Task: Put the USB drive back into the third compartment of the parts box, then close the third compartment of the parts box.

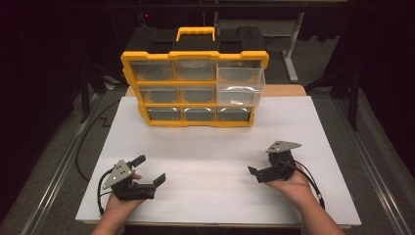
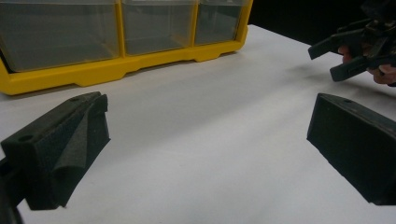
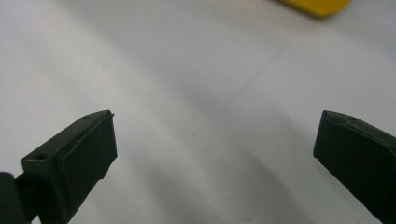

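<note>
Both sets of jaws are spread and hold nothing: the left gripper (image 1: 149, 172) sits at the lower left of the high view, the right gripper (image 1: 262, 166) at the lower right, both low over the white desk (image 1: 210, 161). This looks like the start, before any reach. The yellow drawer organizer (image 1: 195, 78) stands upright at upper centre, long axis left to right, drawer fronts facing the person. One clear drawer (image 1: 240, 88) at its right sticks out; the next move probably means reaching forward to it.

Yellow drawer cabinet (image 1: 195, 83) upright at table's back, one drawer (image 1: 240, 88) out.
</note>
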### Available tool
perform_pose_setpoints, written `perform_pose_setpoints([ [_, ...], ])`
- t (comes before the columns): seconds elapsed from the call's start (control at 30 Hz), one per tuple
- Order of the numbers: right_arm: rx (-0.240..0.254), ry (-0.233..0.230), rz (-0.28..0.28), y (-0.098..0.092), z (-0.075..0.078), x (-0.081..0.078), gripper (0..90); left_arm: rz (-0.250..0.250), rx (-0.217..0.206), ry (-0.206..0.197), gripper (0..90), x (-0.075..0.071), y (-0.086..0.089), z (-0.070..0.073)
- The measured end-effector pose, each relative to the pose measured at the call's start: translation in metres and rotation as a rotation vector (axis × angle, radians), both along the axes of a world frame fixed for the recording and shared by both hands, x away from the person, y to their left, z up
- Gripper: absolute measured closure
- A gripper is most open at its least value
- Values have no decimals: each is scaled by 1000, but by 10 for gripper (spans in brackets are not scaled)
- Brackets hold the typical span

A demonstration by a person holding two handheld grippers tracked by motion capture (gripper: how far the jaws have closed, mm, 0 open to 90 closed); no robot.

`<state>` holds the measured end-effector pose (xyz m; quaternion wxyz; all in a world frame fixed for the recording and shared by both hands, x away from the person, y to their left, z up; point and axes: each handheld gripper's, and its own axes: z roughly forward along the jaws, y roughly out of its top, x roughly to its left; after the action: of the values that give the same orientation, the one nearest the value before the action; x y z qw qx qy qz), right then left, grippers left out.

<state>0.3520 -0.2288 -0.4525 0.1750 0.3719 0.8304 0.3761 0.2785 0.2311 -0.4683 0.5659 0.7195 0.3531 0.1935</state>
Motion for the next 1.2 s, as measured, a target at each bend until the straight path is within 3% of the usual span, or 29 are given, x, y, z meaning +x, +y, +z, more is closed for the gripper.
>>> perform_pose_setpoints([
  [0.13, 113, -72, -33, -1, 0, -9, 0, 2, -2, 6, 1, 0, 1, 0],
  [0.33, 177, -171, -50, -1, 1, -23, 0, -2, -3, 15, 1, 0, 1, 0],
  [0.57, 300, -260, -98, -18, -1, -46, 1, 11, 0, 10, 1, -1, 1, 0],
  [0.73, 273, -275, -101, -28, -3, -51, 1, 21, 7, 2, 1, -6, -5, 3],
  [0.87, 279, -254, -102, -32, -7, -46, 1, 24, 12, 1, 1, -6, -8, 2],
  [0.97, 287, -258, -103, -30, -6, -44, 1, 22, 38, 3, 1, -4, -8, 0],
  [1.07, 254, -261, -103, -27, -6, -44, 1, 23, 30, 1, 1, -4, -7, 0],
  [1.2, 249, -261, -109, -25, -6, -46, 1, 23, 26, -1, 1, -4, -6, 0],
])
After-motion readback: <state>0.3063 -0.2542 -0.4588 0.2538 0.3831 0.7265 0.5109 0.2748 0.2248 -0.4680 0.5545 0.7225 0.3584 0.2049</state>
